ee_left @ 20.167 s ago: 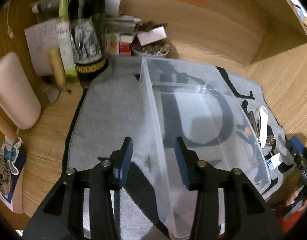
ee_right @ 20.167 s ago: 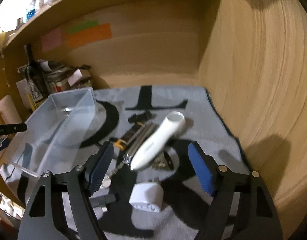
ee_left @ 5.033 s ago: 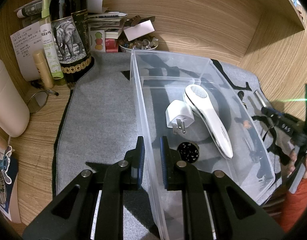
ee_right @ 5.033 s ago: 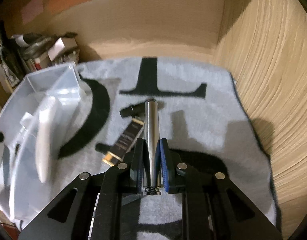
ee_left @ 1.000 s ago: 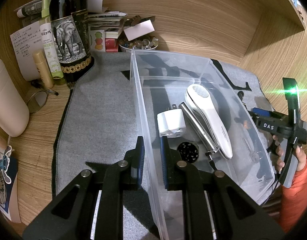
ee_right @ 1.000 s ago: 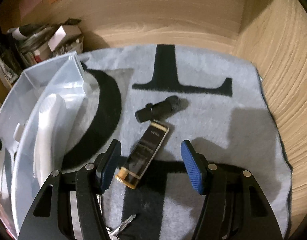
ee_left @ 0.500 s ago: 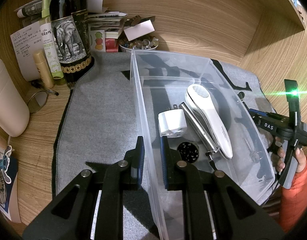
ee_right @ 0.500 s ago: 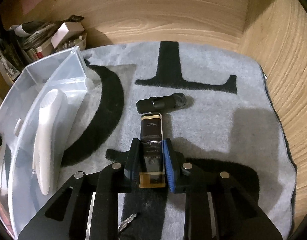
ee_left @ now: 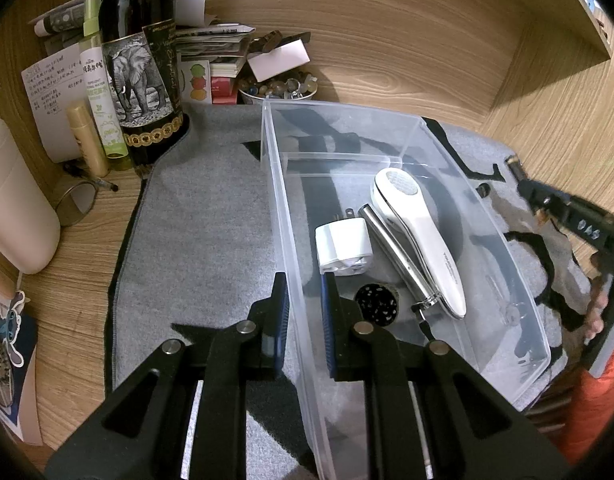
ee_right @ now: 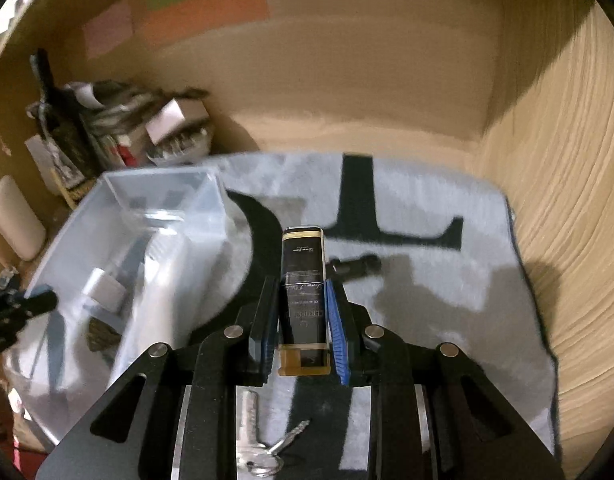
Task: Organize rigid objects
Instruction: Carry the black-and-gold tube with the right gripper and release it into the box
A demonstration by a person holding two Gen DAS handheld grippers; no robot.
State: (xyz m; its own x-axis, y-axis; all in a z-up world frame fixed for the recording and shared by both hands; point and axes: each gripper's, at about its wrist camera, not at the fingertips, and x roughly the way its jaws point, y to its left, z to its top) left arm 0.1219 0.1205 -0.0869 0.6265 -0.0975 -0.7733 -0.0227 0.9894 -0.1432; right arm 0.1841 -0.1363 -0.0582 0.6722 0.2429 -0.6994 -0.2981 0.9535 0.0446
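Observation:
My left gripper [ee_left: 303, 304] is shut on the near left wall of the clear plastic bin [ee_left: 387, 120]. In the bin lie a white handheld device [ee_left: 419, 232], a white plug adapter [ee_left: 343, 246], a metal rod [ee_left: 395, 256] and a small dark round piece [ee_left: 377, 305]. My right gripper [ee_right: 301, 320] is shut on a black and gold box [ee_right: 303, 276] and holds it lifted above the grey mat [ee_right: 447, 300], right of the bin [ee_right: 119, 240]. A black cylinder [ee_right: 357, 266] and keys [ee_right: 259, 444] lie on the mat.
A dark elephant-label bottle [ee_left: 141, 64], a green spray bottle [ee_left: 99, 80], a yellow tube [ee_left: 87, 136], papers and a bowl of stones [ee_left: 279, 86] crowd the back left corner. A pale cushioned object [ee_left: 15, 196] is at left. Wooden walls enclose the back and right [ee_right: 567, 200].
My right gripper, which closed on the black and gold box half a second ago, has lifted it off the mat and tilted up. My left gripper has kept its hold on the bin wall.

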